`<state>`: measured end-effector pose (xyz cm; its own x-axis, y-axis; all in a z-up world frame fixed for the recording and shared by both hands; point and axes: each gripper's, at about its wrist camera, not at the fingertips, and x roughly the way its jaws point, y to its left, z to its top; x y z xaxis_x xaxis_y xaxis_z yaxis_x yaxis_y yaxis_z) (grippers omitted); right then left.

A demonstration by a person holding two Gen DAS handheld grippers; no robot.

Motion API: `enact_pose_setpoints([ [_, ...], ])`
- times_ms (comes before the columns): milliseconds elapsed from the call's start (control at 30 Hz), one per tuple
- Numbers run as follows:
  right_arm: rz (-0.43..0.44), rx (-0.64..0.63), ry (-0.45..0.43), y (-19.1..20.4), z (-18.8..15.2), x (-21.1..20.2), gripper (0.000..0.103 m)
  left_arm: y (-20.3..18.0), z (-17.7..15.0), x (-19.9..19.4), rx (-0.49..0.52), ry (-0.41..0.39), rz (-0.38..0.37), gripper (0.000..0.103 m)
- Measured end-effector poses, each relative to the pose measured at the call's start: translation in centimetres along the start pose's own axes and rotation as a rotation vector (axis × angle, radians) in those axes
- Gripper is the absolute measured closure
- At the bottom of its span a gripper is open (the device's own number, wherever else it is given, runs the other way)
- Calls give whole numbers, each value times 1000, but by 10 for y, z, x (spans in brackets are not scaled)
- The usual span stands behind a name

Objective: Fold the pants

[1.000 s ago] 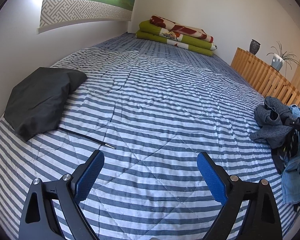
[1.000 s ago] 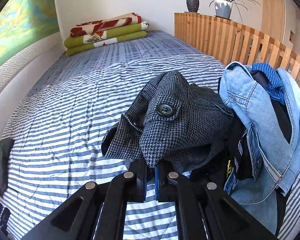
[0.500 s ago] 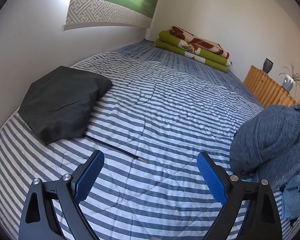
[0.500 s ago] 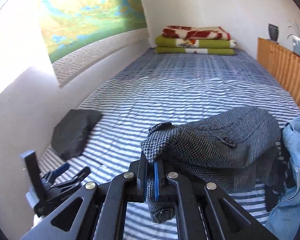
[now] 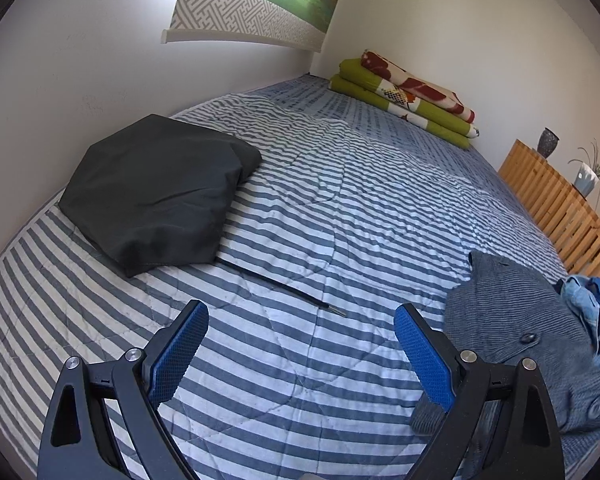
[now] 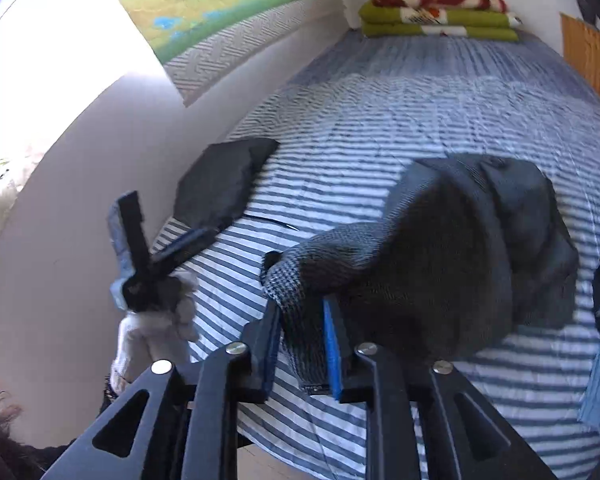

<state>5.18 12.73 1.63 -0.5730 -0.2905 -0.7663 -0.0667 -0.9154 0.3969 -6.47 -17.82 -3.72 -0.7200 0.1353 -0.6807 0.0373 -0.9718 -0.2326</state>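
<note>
The right claw (image 6: 302, 344) has its jaws clamped on a hem of the grey checked pants (image 6: 460, 256), bunched on the striped bed (image 6: 380, 128). The left claw (image 5: 300, 344) gapes apart over bare stripes, near a folded black garment (image 5: 156, 192).

Grey houndstooth pants (image 6: 452, 264), bunched, not flat. One edge pinched in my right tongs (image 6: 302, 344), the rest slumped in a heap on the striped bed (image 6: 380, 128). Dark buttons visible in left view.
</note>
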Motion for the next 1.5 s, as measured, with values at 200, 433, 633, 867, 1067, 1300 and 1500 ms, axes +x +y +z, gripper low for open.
enact_pose_setpoints([
  [200, -143, 142, -12, -60, -22, 1, 66, -29, -20, 26, -48, 185, -225, 7],
  [433, -148, 161, -34, -72, 1, -1, 64, -56, -45, 49, -1, 282, -226, 7],
  [633, -207, 4, -28, -43, -13, 6, 73, -63, -57, 58, 12, 353, -272, 7],
  [867, -390, 173, -90, -98, -22, -27, 99, -66, -53, 44, 67, 302, -220, 7],
  [1067, -660, 282, 74, -173, -50, -33, 95, -74, -50, 40, 75, 304, -247, 7],
  [1300, -544, 256, -38, -150, -60, -58, 65, -100, -56, 49, 76, 334, -296, 7],
  [1500, -500, 43, -54, -86, -5, -14, 50, -103, -55, 53, 63, 329, -289, 7],
])
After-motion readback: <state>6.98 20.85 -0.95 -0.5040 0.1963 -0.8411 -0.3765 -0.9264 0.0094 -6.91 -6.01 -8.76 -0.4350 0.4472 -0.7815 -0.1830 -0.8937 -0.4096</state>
